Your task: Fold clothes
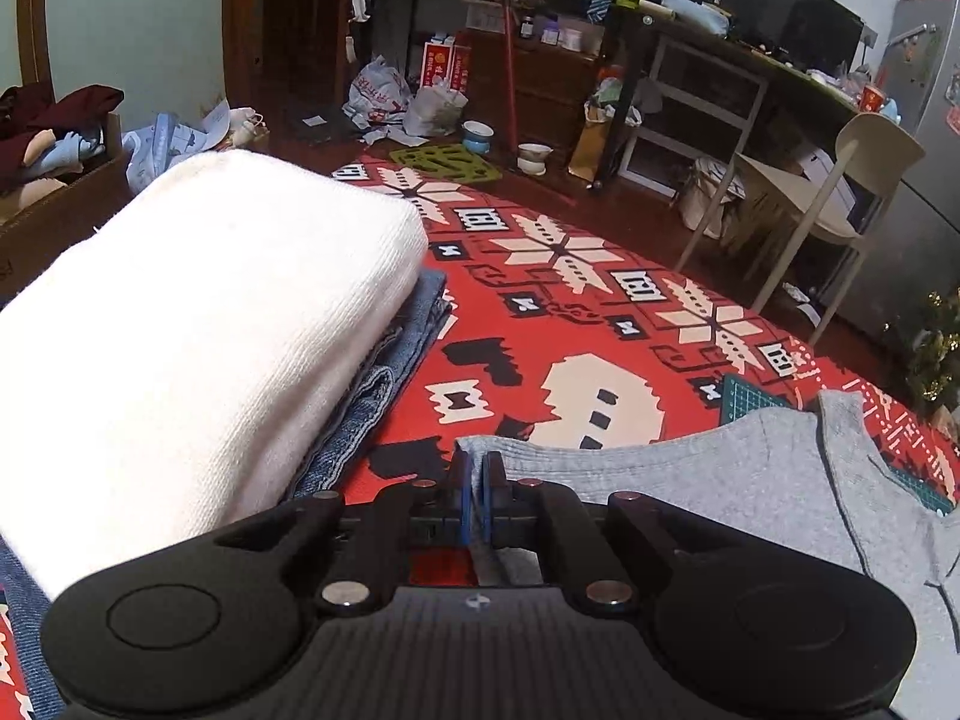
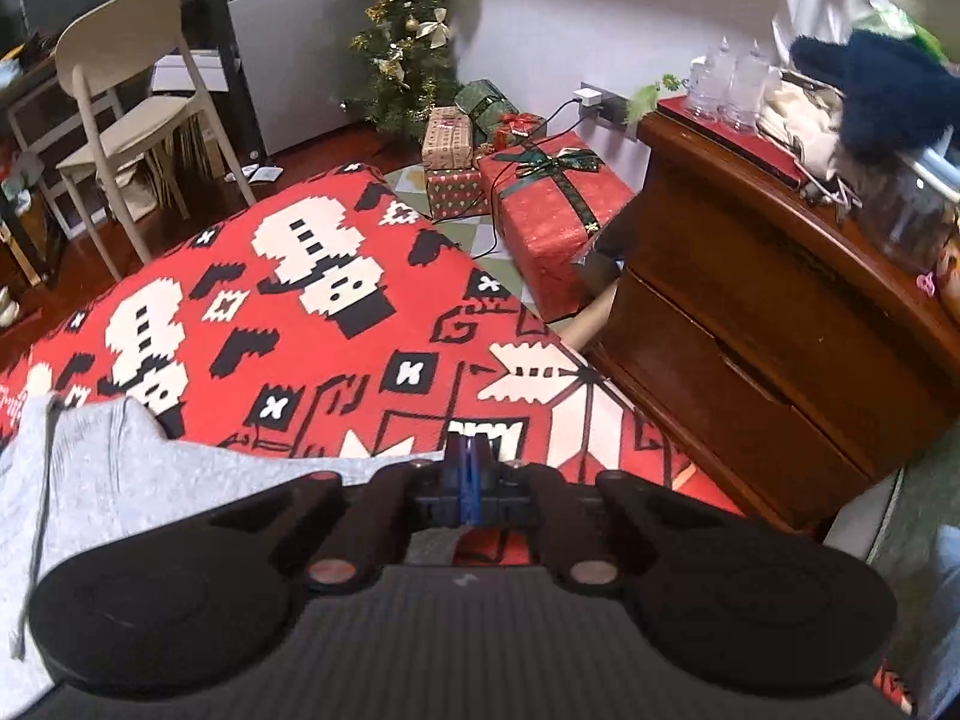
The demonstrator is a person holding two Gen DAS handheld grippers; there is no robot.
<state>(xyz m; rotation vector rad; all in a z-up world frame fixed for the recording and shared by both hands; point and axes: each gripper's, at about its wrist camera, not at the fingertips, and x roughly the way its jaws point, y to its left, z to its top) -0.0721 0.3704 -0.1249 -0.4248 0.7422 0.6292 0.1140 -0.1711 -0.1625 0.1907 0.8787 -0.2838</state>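
Both grippers sit low over the red patterned blanket (image 1: 558,324), each pinching a part of the same grey garment (image 1: 708,480). The left gripper (image 1: 478,480) has its blue pads pressed together on the garment's edge, with a sliver of grey cloth visible between them. The right gripper (image 2: 466,474) is closed too, on the far end of the grey garment (image 2: 120,468), where the fabric tapers into the blue fingertips (image 2: 459,480). Only the left wrist camera takes in the finished pile: a thick white folded knit (image 1: 198,324) lying on top of folded blue jeans (image 1: 390,372), just to the left of the gripper, with a pale chair (image 1: 840,198) and cluttered shelves (image 1: 540,30) beyond the blanket. Only the right wrist camera shows the other side of the room, with a small decorated Christmas tree (image 2: 402,54), wrapped presents (image 2: 540,204) at the blanket's corner, and a dark wooden cabinet (image 2: 768,312) close by on the right.
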